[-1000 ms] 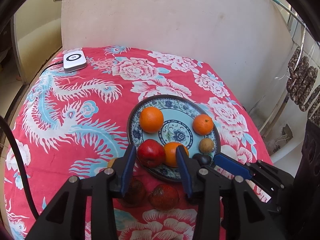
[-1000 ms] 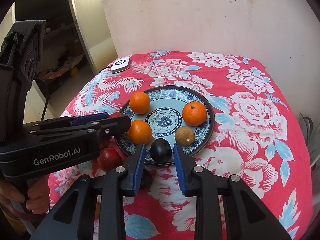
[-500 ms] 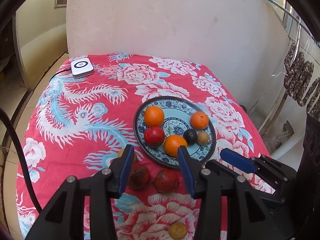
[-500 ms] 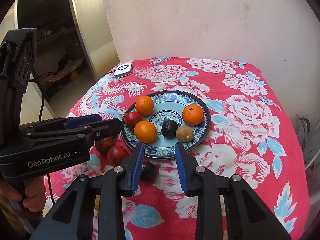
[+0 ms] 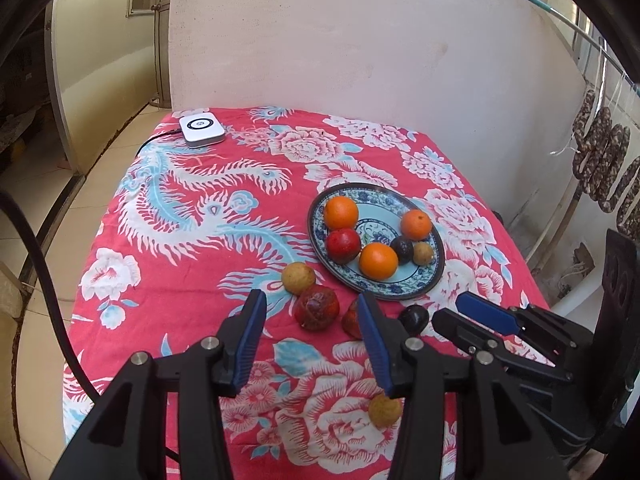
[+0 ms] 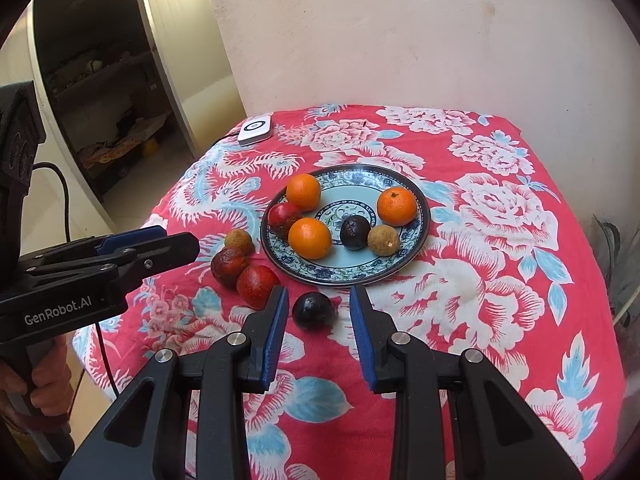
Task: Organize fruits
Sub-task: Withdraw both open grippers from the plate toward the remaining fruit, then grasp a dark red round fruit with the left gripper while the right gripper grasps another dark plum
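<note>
A blue-patterned plate [image 5: 434,276] [image 6: 416,256] on the red floral cloth holds three oranges, a red fruit [image 5: 343,245], a dark fruit [image 6: 354,233] and a small brown fruit [image 6: 383,241]. On the cloth near it lie a yellow-brown fruit [image 5: 298,278], a wrinkled dark red fruit [image 5: 317,307] [image 6: 229,266], a red fruit [image 6: 257,286], a dark fruit [image 6: 313,311] [image 5: 414,319] and a small yellow fruit [image 5: 385,410]. My left gripper [image 5: 310,332] is open and empty above the loose red fruits. My right gripper [image 6: 318,322] is open and empty, its fingers either side of the loose dark fruit, above it.
A white square device [image 5: 201,131] with a cable sits at the table's far left corner. A pale wall stands behind the table. The floor drops away on the left. Dark sausages [image 5: 600,160] hang from a rail at the right.
Both grippers have pulled back and up from the plate, both empty. The red fruit and the dark fruit that sat between their fingers now lie on the plate.
</note>
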A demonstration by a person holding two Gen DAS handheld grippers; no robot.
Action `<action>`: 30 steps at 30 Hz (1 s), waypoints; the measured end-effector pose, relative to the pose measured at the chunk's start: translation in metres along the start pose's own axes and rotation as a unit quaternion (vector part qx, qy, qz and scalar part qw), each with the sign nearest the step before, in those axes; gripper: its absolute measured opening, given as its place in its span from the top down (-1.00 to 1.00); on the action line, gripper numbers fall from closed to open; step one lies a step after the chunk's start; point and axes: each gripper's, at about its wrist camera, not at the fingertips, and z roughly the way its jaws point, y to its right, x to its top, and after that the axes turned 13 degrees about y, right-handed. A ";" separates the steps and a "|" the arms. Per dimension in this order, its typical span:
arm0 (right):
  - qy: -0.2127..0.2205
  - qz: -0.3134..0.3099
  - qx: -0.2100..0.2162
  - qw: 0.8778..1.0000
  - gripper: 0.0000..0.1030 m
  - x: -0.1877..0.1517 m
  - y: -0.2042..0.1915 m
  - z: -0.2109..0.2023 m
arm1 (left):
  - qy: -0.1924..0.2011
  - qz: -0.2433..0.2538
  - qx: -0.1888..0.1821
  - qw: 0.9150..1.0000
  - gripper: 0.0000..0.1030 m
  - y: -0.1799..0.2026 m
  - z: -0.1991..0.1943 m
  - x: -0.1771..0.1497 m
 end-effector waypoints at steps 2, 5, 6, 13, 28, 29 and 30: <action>-0.006 0.003 0.001 1.000 0.36 -0.002 0.000 0.002 | -0.004 -0.001 0.005 1.000 0.04 -0.003 0.001 -0.002; -0.014 0.006 0.002 1.000 0.36 -0.005 0.000 0.007 | -0.012 -0.004 0.008 1.000 0.04 -0.009 0.003 -0.005; -0.016 0.005 0.002 1.000 0.36 -0.006 0.000 0.008 | -0.015 -0.004 0.009 1.000 0.03 -0.011 0.003 -0.007; -0.030 0.000 -0.003 1.000 0.36 -0.011 0.001 0.018 | -0.029 -0.003 0.006 1.000 0.04 -0.016 0.012 -0.015; -0.033 -0.013 0.014 0.999 0.36 -0.013 -0.001 0.025 | -0.046 -0.011 -0.022 0.999 0.04 -0.009 0.031 -0.017; -0.033 -0.013 0.016 0.999 0.36 -0.013 -0.001 0.026 | -0.046 -0.011 -0.023 0.999 0.04 -0.008 0.032 -0.017; -0.032 -0.012 0.017 0.999 0.36 -0.013 -0.001 0.026 | -0.046 -0.011 -0.022 0.999 0.04 -0.008 0.033 -0.018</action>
